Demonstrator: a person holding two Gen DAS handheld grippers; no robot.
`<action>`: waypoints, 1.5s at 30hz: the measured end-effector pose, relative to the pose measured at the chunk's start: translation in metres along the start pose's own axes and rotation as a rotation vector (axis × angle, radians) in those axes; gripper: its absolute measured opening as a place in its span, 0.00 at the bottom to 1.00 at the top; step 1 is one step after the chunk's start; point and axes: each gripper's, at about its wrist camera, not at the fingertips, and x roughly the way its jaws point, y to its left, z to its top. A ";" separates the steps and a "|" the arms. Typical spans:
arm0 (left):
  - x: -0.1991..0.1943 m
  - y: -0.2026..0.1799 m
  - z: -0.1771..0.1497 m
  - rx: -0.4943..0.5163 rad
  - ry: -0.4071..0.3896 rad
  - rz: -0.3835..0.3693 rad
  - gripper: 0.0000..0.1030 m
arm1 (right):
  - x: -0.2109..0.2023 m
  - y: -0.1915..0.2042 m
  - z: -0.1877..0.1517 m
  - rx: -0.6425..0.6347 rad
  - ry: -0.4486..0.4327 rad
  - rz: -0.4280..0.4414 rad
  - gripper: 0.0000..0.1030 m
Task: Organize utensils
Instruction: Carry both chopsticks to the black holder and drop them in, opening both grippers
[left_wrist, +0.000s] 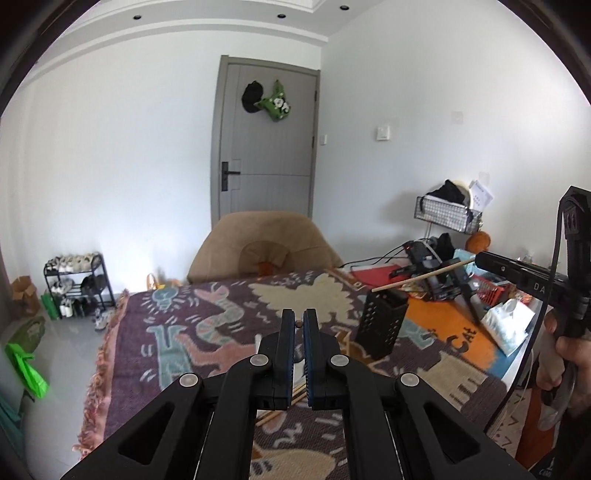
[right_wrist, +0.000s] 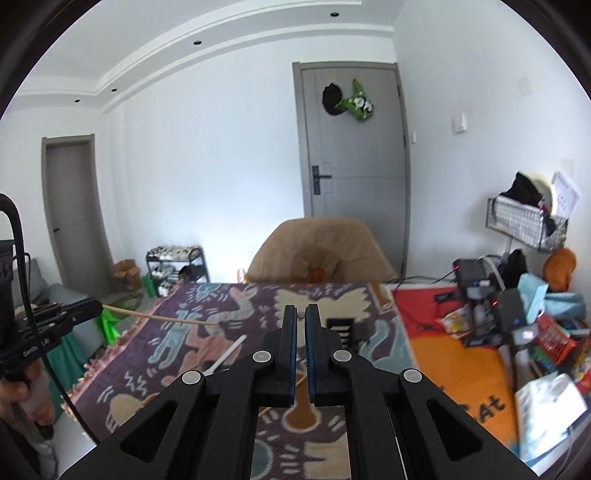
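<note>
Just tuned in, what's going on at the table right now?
A person holds a hand-held gripper in each hand above the patterned cloth. Each is shut on one wooden chopstick: the right hand-held gripper grips a chopstick angled toward the black perforated holder, and the left hand-held gripper holds another chopstick. A white utensil lies on the cloth.
</note>
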 end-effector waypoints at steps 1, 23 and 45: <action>0.002 -0.003 0.005 0.002 -0.003 -0.011 0.04 | -0.002 -0.003 0.005 -0.009 -0.008 -0.027 0.05; 0.092 -0.064 0.054 0.037 0.106 -0.224 0.04 | 0.067 -0.041 0.006 -0.014 0.146 -0.044 0.05; 0.182 -0.121 0.064 0.198 0.348 -0.223 0.04 | 0.005 -0.132 -0.019 0.275 0.093 -0.093 0.70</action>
